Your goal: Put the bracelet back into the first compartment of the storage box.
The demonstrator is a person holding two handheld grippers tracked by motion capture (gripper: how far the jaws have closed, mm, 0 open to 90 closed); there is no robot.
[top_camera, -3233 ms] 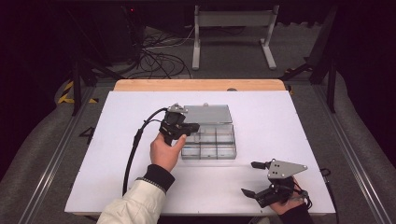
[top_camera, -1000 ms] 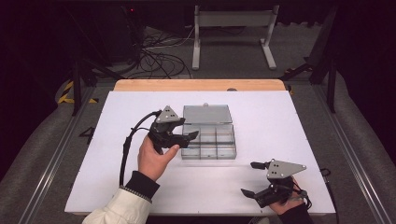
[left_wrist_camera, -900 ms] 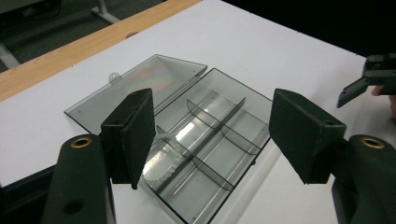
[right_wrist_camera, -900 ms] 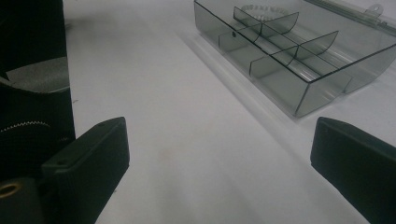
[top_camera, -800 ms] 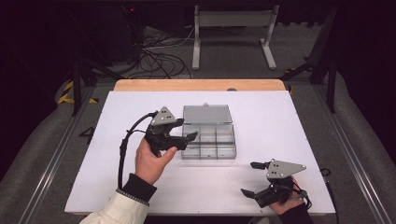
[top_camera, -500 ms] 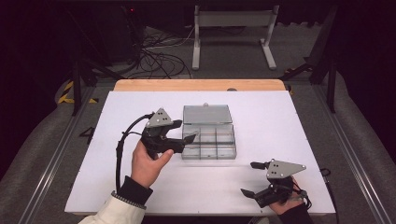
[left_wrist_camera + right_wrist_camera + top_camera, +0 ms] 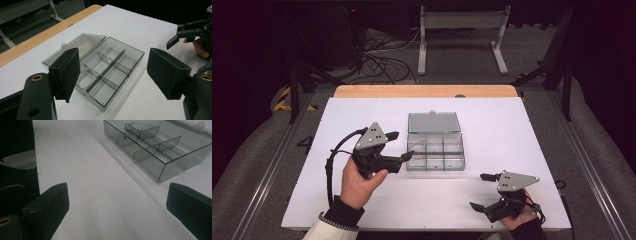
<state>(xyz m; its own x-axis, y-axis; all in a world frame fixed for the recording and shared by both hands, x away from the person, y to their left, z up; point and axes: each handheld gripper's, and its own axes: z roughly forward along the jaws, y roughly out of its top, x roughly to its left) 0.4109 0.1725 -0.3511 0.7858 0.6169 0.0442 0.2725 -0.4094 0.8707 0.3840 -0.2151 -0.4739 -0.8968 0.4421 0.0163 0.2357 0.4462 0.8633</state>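
A clear grey compartment box (image 7: pixel 435 150) lies mid-table, its lid (image 7: pixel 433 122) folded flat behind it. My left gripper (image 7: pixel 401 146) hovers just left of the box, held in a hand, jaws wide apart with nothing between them. In the left gripper view the box (image 7: pixel 112 70) sits beyond the spread pads (image 7: pixel 67 72), and a pale ridged strip (image 7: pixel 86 78) lies in one compartment. My right gripper (image 7: pixel 479 191) rests near the front right edge, open and empty. The right gripper view has the box (image 7: pixel 160 147) at the upper right.
The white table top (image 7: pixel 512 130) ends in a wooden strip (image 7: pixel 427 91) at the far side. Beyond it are floor cables (image 7: pixel 382 55) and a metal stand (image 7: pixel 462 30). The right gripper (image 7: pixel 180 32) also appears at the top right of the left gripper view.
The left hand has drawn its gripper leftward and toward the person, off the box's left side. The right gripper has stayed put.
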